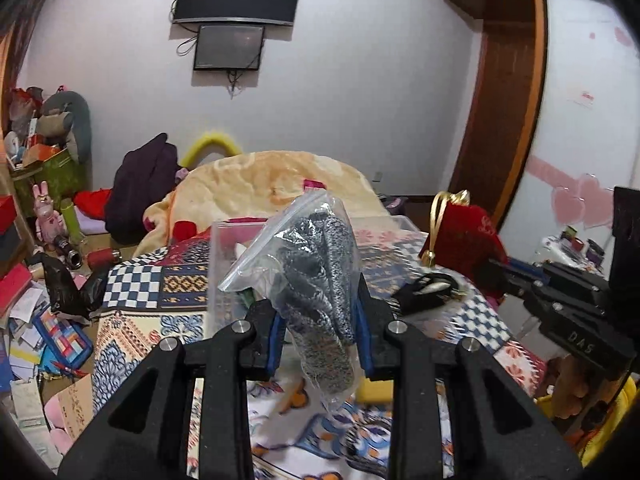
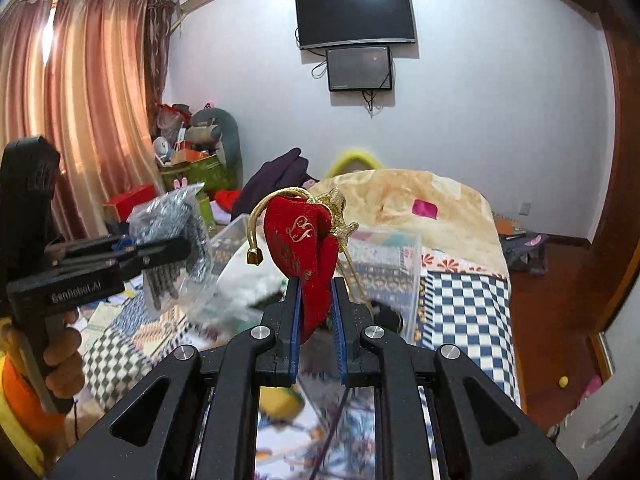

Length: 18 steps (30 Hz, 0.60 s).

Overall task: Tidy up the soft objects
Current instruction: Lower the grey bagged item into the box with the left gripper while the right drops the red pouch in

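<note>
My left gripper is shut on a clear zip bag of grey knit fabric and holds it up above the bed. The bag also shows at the left of the right wrist view. My right gripper is shut on a red velvet pouch with a gold cord, held upright above the bed. The pouch also shows in the left wrist view. A clear plastic storage box stands on the bed behind both, also in the right wrist view.
The bed has a patchwork quilt and a rolled orange blanket behind the box. A small black item lies on the quilt by the box. Clutter and papers cover the floor at left. A wardrobe stands at right.
</note>
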{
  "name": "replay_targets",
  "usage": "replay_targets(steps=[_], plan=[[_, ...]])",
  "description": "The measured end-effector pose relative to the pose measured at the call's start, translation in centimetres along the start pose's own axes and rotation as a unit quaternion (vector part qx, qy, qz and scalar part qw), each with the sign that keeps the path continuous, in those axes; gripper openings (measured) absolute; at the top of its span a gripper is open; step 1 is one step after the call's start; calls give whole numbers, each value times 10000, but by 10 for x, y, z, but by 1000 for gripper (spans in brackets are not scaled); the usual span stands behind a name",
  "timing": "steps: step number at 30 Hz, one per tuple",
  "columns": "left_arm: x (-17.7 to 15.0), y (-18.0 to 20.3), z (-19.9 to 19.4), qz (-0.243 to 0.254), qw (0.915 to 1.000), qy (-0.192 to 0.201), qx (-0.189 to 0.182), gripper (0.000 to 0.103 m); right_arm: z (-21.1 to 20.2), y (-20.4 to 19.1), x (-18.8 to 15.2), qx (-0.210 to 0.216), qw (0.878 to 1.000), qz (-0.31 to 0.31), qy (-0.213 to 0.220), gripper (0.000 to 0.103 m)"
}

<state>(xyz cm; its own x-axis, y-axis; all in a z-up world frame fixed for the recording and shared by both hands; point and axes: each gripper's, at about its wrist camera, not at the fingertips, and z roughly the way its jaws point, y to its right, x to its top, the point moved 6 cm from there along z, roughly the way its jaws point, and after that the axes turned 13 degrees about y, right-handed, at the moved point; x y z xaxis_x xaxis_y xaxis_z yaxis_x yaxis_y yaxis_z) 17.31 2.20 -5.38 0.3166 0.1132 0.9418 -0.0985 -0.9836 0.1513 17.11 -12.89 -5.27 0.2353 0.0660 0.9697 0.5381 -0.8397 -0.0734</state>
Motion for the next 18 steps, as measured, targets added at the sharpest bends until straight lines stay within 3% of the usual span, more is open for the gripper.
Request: replay_targets(steps=[18], plan=[[-27,-8,69,-53,9977,-661,134,30,60,8,-26,-247,9973,169,-672,13]])
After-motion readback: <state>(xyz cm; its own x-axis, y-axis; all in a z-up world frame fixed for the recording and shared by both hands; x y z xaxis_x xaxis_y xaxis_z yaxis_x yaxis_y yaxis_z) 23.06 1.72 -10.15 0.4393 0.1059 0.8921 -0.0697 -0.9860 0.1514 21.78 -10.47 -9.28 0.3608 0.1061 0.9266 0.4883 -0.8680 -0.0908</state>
